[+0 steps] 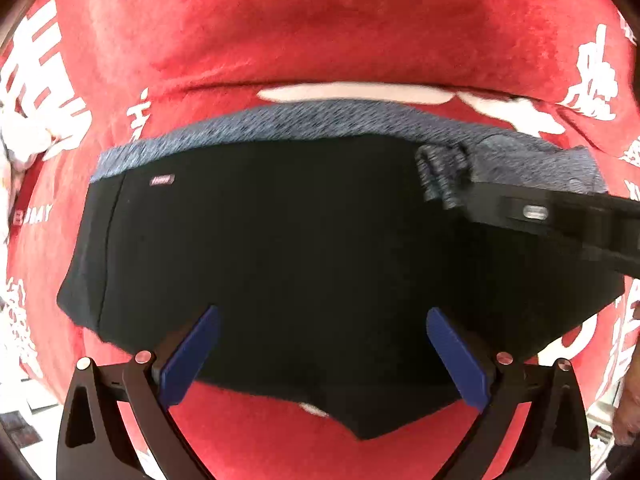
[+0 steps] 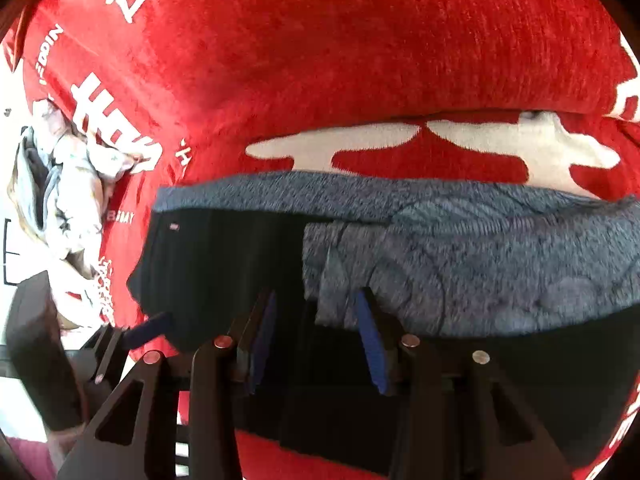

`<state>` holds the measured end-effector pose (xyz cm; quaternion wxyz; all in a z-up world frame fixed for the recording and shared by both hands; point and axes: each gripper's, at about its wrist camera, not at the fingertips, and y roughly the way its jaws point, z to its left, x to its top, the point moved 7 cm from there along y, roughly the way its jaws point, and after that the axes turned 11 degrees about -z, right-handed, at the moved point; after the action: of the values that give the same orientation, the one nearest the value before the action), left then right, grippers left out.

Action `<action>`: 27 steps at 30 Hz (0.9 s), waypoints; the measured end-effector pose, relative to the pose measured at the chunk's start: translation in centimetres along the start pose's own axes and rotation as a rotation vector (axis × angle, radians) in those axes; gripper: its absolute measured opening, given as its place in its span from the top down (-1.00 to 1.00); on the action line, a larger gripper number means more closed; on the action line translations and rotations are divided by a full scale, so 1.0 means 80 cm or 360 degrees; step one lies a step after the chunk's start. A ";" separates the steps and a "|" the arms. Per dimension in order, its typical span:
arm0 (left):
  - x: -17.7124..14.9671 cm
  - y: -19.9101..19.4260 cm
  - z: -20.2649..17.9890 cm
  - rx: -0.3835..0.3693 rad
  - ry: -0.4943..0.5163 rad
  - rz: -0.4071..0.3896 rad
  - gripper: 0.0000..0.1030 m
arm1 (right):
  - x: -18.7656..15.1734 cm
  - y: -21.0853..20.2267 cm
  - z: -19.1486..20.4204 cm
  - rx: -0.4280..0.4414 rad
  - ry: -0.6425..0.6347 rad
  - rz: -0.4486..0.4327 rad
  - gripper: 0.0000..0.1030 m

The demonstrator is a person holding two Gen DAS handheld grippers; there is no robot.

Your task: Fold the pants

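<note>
Pants (image 1: 304,248), black with grey waistband (image 1: 280,124), spread flat on red blanket (image 1: 320,20), waistband at twelve o'clock for folding. Left gripper (image 1: 322,354) spread wide, empty above the fabric. Right gripper (image 2: 320,340) part open over a grey flap (image 2: 460,264) at three o'clock; grip unclear.

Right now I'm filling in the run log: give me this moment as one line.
stage: folding pants | left gripper: open above pants, empty | right gripper: open over gray lining | surface: red blanket
</note>
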<state>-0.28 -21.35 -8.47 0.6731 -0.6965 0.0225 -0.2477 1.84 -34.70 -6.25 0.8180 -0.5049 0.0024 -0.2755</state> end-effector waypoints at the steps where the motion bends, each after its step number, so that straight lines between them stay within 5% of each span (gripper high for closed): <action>1: -0.002 -0.002 0.004 -0.0003 -0.0015 0.0001 -1.00 | -0.003 -0.007 -0.001 -0.0014 0.0021 0.0000 0.09; 16: -0.008 -0.037 0.024 -0.0021 -0.0029 0.0017 -1.00 | -0.045 -0.084 -0.032 -0.0277 0.0159 0.0066 -0.48; 27: -0.021 -0.052 0.049 -0.0104 -0.0094 0.0052 -1.00 | -0.050 -0.095 -0.001 -0.0589 -0.0183 0.0087 -0.67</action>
<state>-1.52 -16.70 -4.96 0.6542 -0.7247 0.0220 -0.2151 -4.98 -35.54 -1.12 0.7173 -0.6612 0.0199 -0.2186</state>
